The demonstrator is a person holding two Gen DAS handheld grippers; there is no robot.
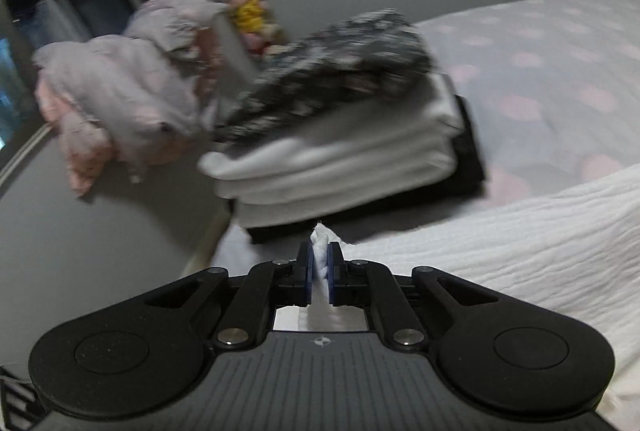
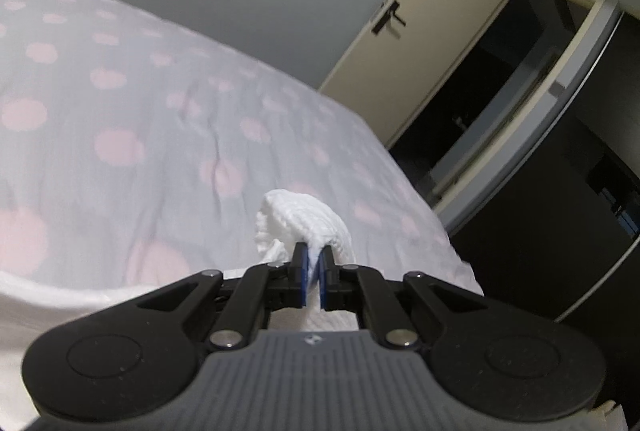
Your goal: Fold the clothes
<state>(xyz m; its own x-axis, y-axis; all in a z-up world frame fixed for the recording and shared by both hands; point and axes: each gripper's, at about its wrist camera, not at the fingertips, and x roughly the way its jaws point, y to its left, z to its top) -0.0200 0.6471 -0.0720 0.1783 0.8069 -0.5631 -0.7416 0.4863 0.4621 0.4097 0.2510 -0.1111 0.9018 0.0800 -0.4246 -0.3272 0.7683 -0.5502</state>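
Note:
A white textured garment [image 1: 520, 243] lies spread over the bed to the right in the left wrist view. My left gripper [image 1: 320, 255] is shut on a pinched corner of that garment, and a tuft of white cloth pokes up between its blue pads. In the right wrist view my right gripper [image 2: 315, 263] is shut on another bunched part of the white garment [image 2: 304, 219], which bulges up and over the fingertips. The rest of the garment [image 2: 80, 303] trails off to the lower left.
A stack of folded clothes [image 1: 340, 159], white with a dark patterned piece on top, sits on the bed [image 1: 560, 71] ahead. A crumpled pink and grey heap [image 1: 120, 95] lies to its left. The spotted bedcover [image 2: 140, 103] ends near an open door [image 2: 420, 43].

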